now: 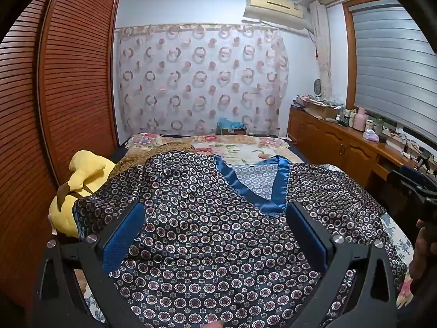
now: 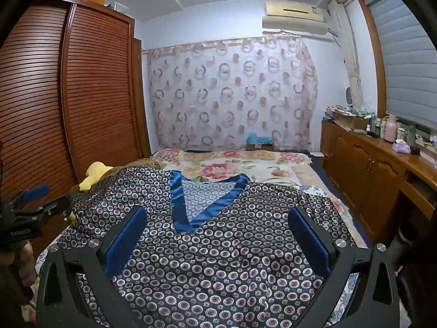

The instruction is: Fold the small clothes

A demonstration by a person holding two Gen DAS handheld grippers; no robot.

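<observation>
Garment: patterned top (image 1: 218, 232) lies spread on the bed (image 1: 245, 147), blue V-neck (image 1: 259, 188) toward the far edge.
Left tool (image 1: 215, 227): fingers apart, holding nothing, above the cloth.
Right tool (image 2: 218, 227): likewise spread and holding nothing.
Step, likely: pinch a side hem; fold inward.
Room: yellow plush (image 1: 79, 186) crowds the left edge; far half is free.

Glossy satin top (image 1: 213, 232) with shinier blue neck trim (image 1: 254, 186); matt black plastic left gripper (image 1: 215, 235) with textured blue pads (image 1: 123, 235) and bright metal screws; slatted, polished wood wardrobe (image 1: 76, 82); plush yellow toy (image 1: 82, 177)
</observation>
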